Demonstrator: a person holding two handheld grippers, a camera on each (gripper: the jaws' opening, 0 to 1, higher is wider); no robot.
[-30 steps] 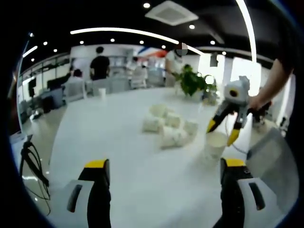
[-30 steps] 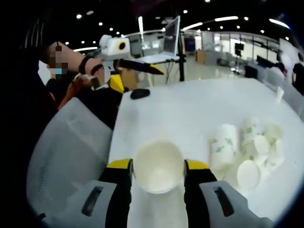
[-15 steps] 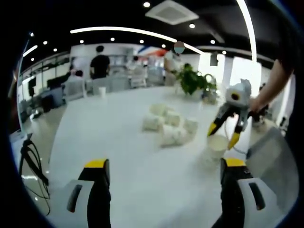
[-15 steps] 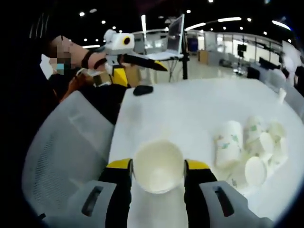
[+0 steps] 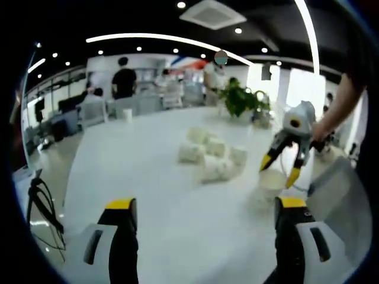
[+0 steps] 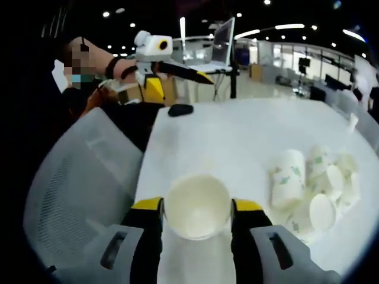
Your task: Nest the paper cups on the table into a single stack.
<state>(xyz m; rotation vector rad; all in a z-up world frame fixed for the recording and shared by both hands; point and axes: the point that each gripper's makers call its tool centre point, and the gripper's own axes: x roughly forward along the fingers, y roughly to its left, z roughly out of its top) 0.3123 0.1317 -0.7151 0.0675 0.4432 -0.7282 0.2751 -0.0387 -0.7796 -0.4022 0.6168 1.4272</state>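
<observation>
An upright white paper cup (image 6: 197, 206) sits between my right gripper's (image 6: 197, 204) yellow-tipped jaws, which press against its sides. In the left gripper view that cup (image 5: 269, 181) is low over the white table (image 5: 148, 177), under the right gripper (image 5: 278, 169). A pile of several paper cups (image 5: 211, 156) lies on its side mid-table, also visible as the pile (image 6: 314, 186) on the right of the right gripper view. My left gripper (image 5: 204, 204) is open with nothing between its jaws, well short of the pile. It appears as the left gripper (image 6: 177, 68), held high at the table's far end.
A grey mesh chair (image 6: 77, 177) stands close against the table's edge, with a person's arm beyond it. A black mouse (image 6: 180, 109) and a laptop on a stand (image 6: 219, 41) are at the far end. A potted plant (image 5: 240, 100) and people are behind the pile.
In the left gripper view the cup in the right gripper has sunk lower toward the table and the gripper has drifted slightly right. The left gripper stays open and nearly still.
</observation>
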